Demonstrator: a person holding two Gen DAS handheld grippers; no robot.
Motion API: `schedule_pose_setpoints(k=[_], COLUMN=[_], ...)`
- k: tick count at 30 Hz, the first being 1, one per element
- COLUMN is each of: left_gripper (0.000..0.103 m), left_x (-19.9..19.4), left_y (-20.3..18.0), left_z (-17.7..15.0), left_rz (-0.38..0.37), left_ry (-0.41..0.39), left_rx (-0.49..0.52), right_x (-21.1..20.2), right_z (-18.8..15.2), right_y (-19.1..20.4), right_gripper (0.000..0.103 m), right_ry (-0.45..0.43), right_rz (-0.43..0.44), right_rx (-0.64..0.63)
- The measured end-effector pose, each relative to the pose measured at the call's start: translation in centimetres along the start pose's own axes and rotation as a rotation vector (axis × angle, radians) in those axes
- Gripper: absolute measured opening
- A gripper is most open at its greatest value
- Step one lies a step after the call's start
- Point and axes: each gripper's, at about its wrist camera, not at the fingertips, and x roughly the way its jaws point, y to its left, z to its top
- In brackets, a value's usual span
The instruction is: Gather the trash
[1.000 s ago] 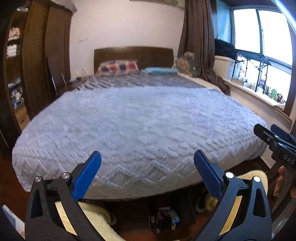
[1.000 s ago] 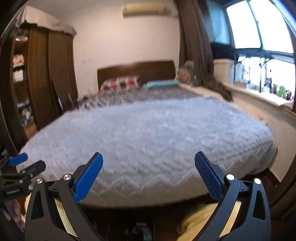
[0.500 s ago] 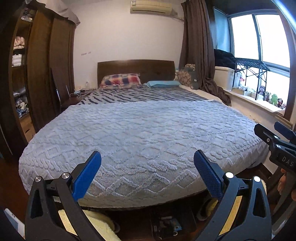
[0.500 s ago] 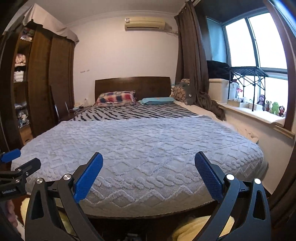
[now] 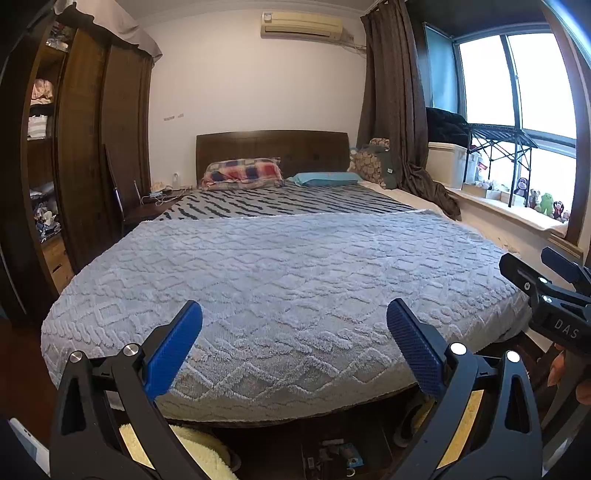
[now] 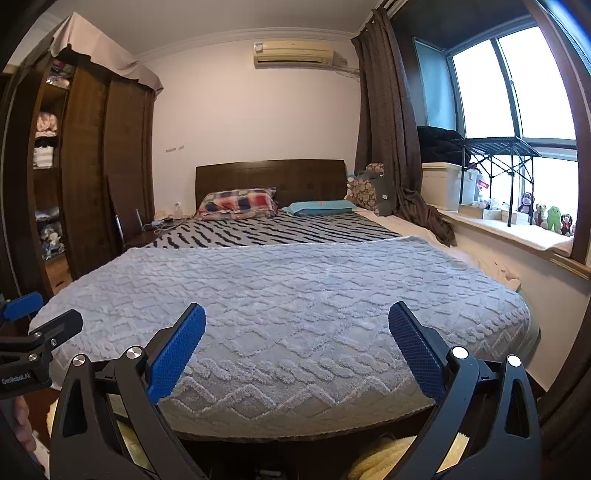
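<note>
Trash is out of sight; both views have tilted up over the bed (image 5: 280, 273) (left tool (image 5: 293, 332) and right tool (image 6: 295, 332) gape, empty).

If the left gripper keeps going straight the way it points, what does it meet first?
Probably the grey blanket on the bed. The left gripper is open and empty, aimed across the foot of the bed. Its height above the blanket is hard to judge, so it might skim over toward the headboard.

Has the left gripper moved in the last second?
Yes. The left gripper has tilted up: the headboard sits lower in its view, and the air conditioner now shows.
</note>
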Motion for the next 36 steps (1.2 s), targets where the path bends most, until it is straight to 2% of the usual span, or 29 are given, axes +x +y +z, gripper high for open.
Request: schedule_pose_setpoints(k=[36], left_gripper=[0.095], left_x=[-0.24], left_y=[-0.13], left_z=[-0.06], left_rz=[0.005], left_ry=[-0.01], left_rx=[-0.001], right_x=[0.03], right_z=[0.0], right_y=[0.39], right_gripper=[0.1], right_ry=[0.02], right_rz=[0.017], right_rx=[0.012])
